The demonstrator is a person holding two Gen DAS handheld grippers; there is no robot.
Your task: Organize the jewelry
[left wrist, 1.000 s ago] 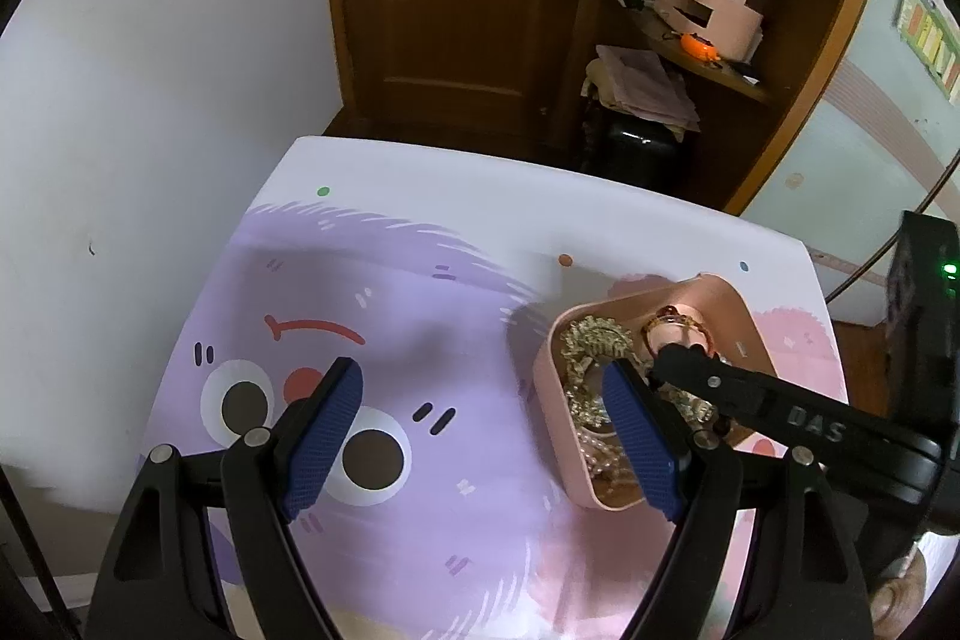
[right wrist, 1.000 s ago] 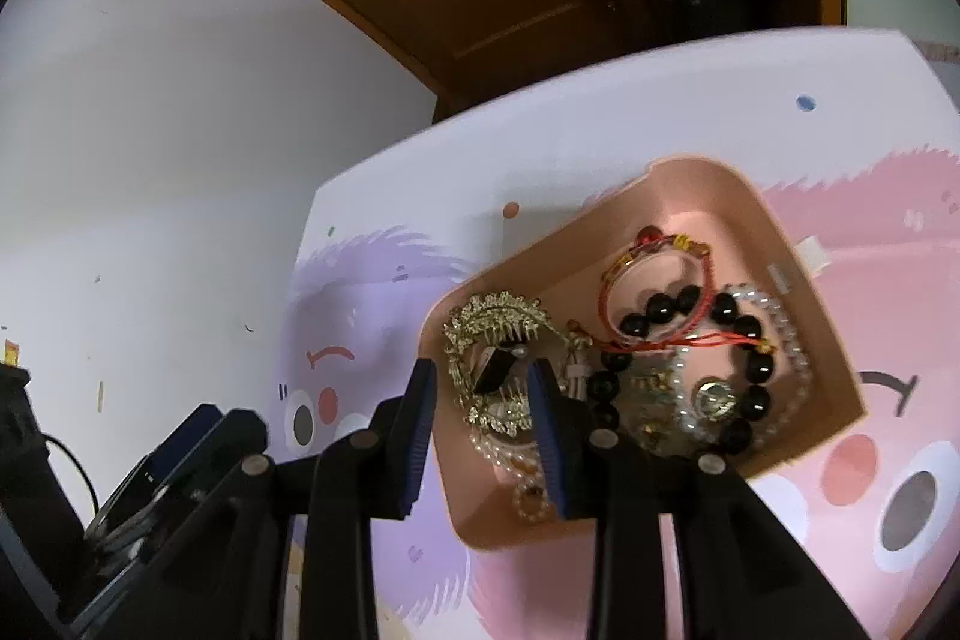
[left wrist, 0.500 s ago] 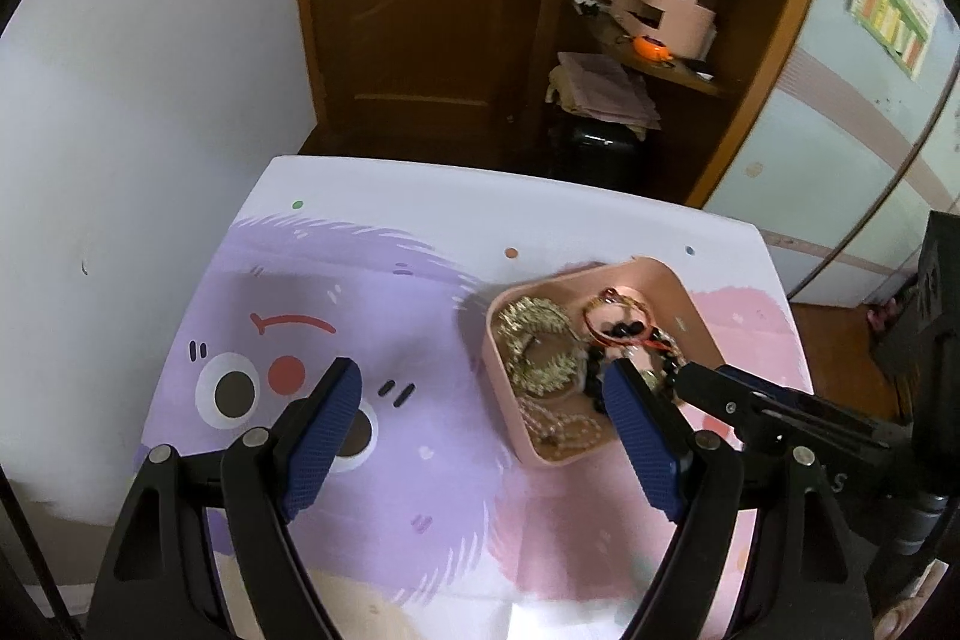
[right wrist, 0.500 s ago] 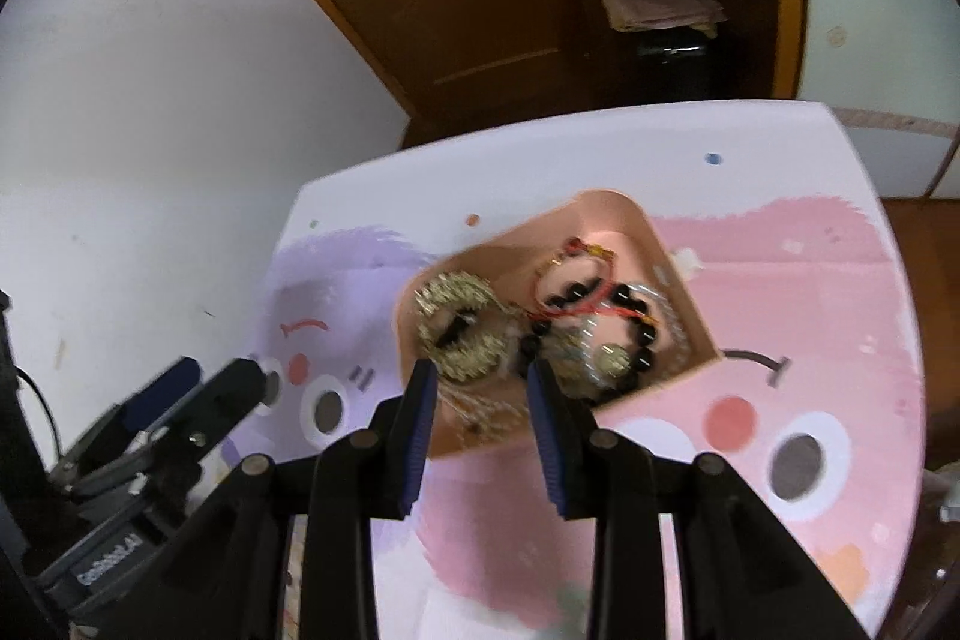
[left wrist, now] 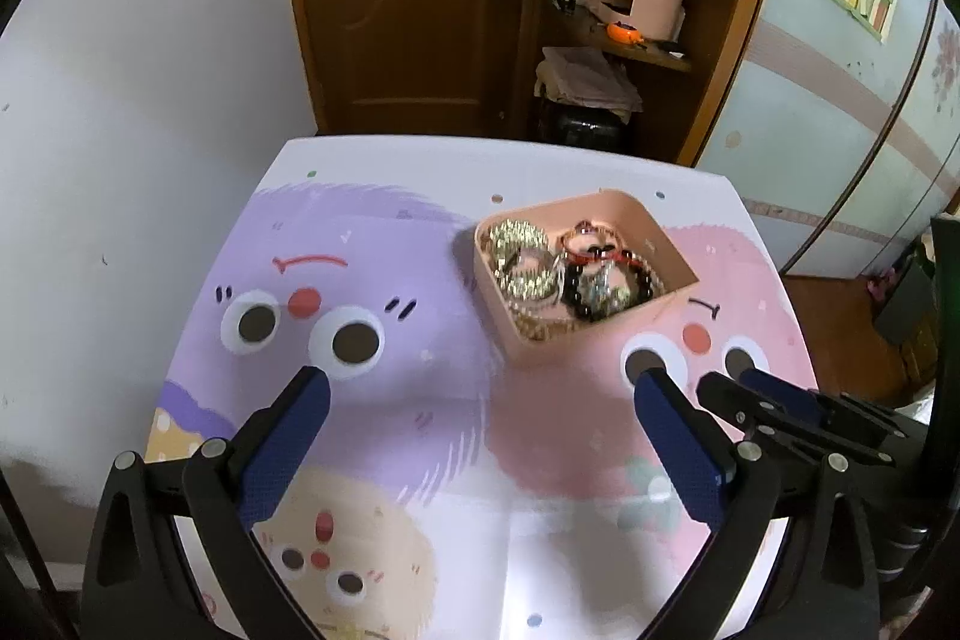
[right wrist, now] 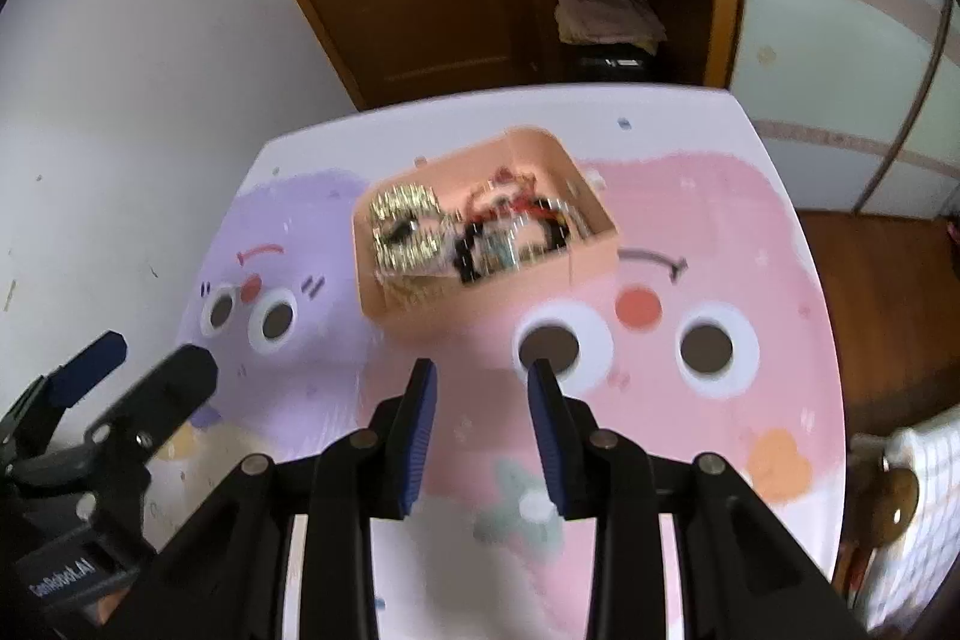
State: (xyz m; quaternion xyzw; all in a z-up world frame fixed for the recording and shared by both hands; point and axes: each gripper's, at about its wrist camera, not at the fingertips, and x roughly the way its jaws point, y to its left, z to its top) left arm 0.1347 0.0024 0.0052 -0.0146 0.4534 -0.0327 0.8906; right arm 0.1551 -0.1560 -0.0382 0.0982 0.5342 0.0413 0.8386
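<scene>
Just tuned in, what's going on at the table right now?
A person holds a pair of tongs in each hand above a cartoon-print table mat. The left tongs are wide open and hold nothing; the right tongs are open more narrowly, also with nothing in them. Both hover short of the pink tray, which holds a tangle of jewelry: a gold leaf piece, dark beads and a red cord bracelet.

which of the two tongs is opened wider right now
The left tongs: their blue pads stand far apart, while the right tongs show only a narrow gap.
</scene>
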